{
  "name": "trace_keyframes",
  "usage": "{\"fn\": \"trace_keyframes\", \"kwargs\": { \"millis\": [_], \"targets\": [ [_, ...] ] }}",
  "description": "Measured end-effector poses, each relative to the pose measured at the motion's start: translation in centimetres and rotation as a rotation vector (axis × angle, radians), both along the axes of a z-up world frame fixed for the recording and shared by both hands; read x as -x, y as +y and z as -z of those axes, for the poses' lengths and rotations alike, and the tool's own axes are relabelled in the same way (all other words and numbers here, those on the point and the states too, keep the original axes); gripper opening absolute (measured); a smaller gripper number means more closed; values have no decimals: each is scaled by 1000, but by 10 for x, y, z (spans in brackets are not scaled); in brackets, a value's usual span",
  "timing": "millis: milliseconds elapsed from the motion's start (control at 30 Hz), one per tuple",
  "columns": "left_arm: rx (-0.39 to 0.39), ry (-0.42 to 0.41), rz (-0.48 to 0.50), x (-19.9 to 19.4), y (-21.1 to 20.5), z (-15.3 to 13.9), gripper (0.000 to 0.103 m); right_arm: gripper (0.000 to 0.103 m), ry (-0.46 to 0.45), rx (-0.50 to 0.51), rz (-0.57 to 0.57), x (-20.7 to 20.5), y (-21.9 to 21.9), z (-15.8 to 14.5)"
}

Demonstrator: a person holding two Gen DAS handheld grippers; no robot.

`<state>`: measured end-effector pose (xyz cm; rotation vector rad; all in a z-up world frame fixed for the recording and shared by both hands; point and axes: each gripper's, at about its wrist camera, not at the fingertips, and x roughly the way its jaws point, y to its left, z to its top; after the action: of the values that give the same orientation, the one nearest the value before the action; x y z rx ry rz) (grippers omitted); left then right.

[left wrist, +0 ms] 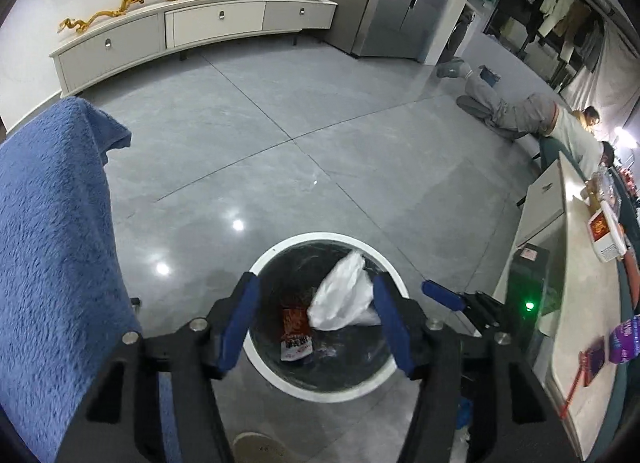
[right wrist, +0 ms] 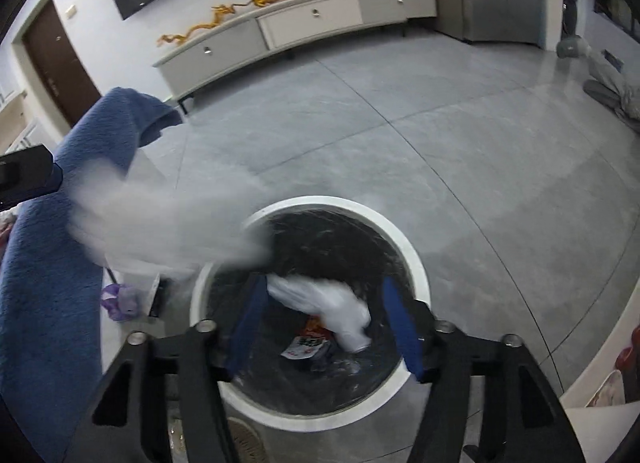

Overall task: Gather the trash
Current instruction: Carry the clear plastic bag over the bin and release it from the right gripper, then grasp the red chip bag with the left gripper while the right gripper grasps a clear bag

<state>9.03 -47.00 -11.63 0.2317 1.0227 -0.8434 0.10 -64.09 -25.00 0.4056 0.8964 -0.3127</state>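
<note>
A round trash bin with a white rim [left wrist: 320, 237] [right wrist: 416, 263] and a black liner stands on the floor right below both grippers. A red snack wrapper [left wrist: 296, 331] [right wrist: 308, 339] lies at its bottom. My left gripper [left wrist: 314, 277] is open above the bin, with a crumpled white wad [left wrist: 344, 295] loose beside its right finger, not pinched. My right gripper [right wrist: 325, 283] is open too, and a blurred white wad [right wrist: 324, 303] sits unpressed between its blue pads over the bin's mouth. A second white blur [right wrist: 160, 223] streaks in from the left. The right gripper's fingertip [left wrist: 442, 297] shows in the left wrist view.
A blue fleecy blanket [left wrist: 52, 243] [right wrist: 48, 283] hangs close on the left. A table [left wrist: 588, 303] with boxes runs along the right, with a black device showing a green light [left wrist: 529, 305] beside it. A person [left wrist: 532, 115] kneels at the far right. A low cabinet [left wrist: 192, 31] lines the far wall.
</note>
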Motion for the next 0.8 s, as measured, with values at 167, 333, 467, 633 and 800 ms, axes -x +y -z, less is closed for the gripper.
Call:
{"fn": "trace_keyframes", "kwargs": {
  "millis": [167, 333, 467, 633, 800],
  "targets": [
    [26, -13, 0, 3, 13, -9, 58, 62, -4, 4, 16, 9, -2, -3],
    [28, -87, -29, 14, 44, -34, 58, 62, -36, 22, 19, 16, 9, -27],
    [46, -153, -66, 25, 79, -59, 58, 62, -90, 40, 2, 22, 18, -52],
    [67, -236, -122, 43, 135, -89, 58, 62, -166, 70, -32, 29, 44, -95],
    [86, -294, -205, 57, 202, -112, 58, 62, -229, 98, -89, 32, 78, -134]
  ]
}}
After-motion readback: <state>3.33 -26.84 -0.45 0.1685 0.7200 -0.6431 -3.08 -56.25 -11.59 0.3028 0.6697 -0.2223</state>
